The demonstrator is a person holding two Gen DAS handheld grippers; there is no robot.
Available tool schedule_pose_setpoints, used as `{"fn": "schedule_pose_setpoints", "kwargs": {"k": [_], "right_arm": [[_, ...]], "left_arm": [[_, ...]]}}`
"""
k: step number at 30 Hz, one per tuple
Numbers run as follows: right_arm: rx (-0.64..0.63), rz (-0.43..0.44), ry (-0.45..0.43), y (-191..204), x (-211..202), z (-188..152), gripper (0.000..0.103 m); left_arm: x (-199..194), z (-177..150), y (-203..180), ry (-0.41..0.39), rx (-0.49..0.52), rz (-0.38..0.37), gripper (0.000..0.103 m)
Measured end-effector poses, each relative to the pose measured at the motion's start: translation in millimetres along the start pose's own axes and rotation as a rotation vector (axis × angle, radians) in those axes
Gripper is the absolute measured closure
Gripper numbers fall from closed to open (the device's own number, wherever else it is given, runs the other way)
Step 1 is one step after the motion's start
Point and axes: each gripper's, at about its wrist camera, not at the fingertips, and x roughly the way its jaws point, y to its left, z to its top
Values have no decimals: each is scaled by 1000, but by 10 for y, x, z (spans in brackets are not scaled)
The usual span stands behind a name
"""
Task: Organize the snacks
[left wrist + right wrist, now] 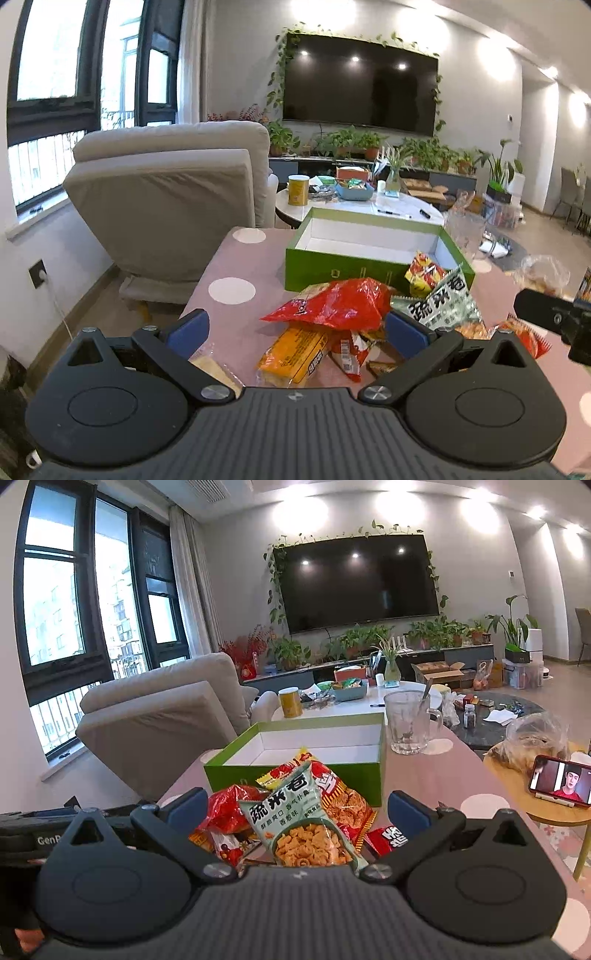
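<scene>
A pile of snack packets lies on the pink dotted table in front of an open green box [332, 271] with a white, empty inside; the box also shows in the right wrist view [295, 771]. In the left wrist view a crumpled red bag [332, 304] tops the pile, with an orange-yellow packet [291, 354] under it and a pale green packet [443, 304] to the right. My left gripper [295, 328] is open, its jaws either side of the red bag. My right gripper [295, 812] is open around the pale green packet [295, 823] and a red-orange bag [341, 801].
A beige armchair [166, 206] stands left of the table. A glass jug [408, 720] stands right of the box. A white coffee table [399, 206] with a yellow tin and a blue basket lies behind. A phone [561, 781] plays video on a wooden side table.
</scene>
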Motion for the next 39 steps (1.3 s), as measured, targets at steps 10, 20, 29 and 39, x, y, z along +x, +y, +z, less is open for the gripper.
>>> {"fn": "schedule_pose_setpoints", "kwargs": {"k": [10, 20, 29, 39], "right_arm": [[5, -15, 24, -30, 21, -32, 25], [6, -16, 28, -33, 26, -44, 25], [9, -18, 33, -33, 31, -70, 25], [9, -18, 34, -31, 32, -69, 25]], "left_arm": [[28, -27, -34, 7, 32, -8, 1], [58, -36, -50, 23, 36, -20, 1], [76, -47, -56, 29, 35, -23, 1], [87, -52, -61, 52, 32, -40, 1]]}}
